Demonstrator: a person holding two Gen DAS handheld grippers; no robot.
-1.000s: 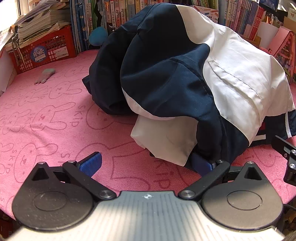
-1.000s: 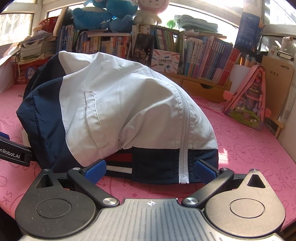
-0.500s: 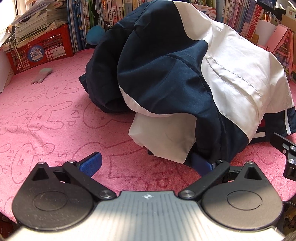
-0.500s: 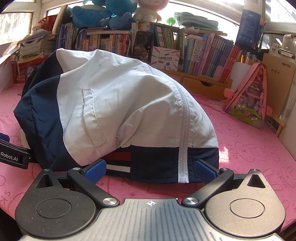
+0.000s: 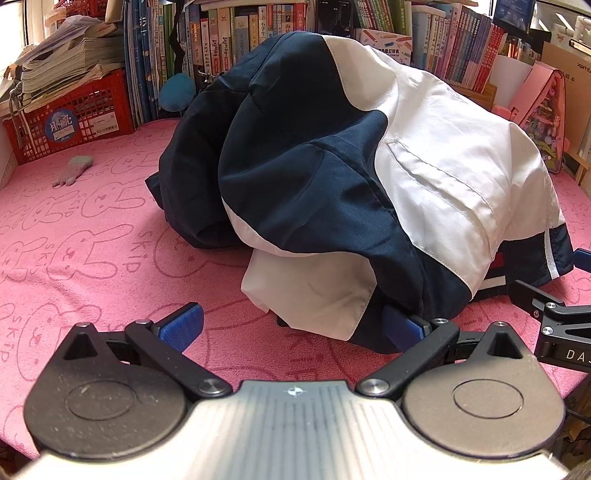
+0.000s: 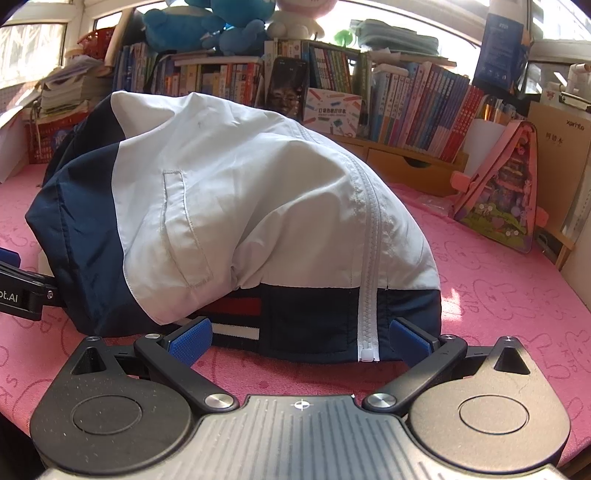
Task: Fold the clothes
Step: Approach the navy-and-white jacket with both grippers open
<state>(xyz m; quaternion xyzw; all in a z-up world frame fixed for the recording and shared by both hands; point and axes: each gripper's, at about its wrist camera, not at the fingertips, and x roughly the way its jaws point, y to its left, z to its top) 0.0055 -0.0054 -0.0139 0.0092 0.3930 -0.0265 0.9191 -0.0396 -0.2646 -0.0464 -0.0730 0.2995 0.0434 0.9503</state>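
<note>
A navy and white jacket (image 5: pixel 369 177) lies bunched in a mound on the pink rabbit-print mat (image 5: pixel 85 240). My left gripper (image 5: pixel 291 325) stands open at the mound's near left corner, and the white sleeve end hangs between its blue pads (image 5: pixel 181 325). In the right wrist view the jacket (image 6: pixel 236 206) shows its white zipper (image 6: pixel 367 317) and striped hem. My right gripper (image 6: pixel 299 336) is open, its fingers straddling the hem with the zipper pull just inside the right pad (image 6: pixel 406 338).
Books (image 6: pixel 424 107) fill a low shelf behind the mat, plush toys (image 6: pixel 207 26) on top. A red crate (image 5: pixel 70 114) of papers stands at the back left, a small grey item (image 5: pixel 74 168) before it. A pink toy house (image 6: pixel 506 192) leans at the right.
Both cameras have tilted or drawn back a little, so more of the shelf shows above the jacket. The jacket has not moved and both grippers stay open.
</note>
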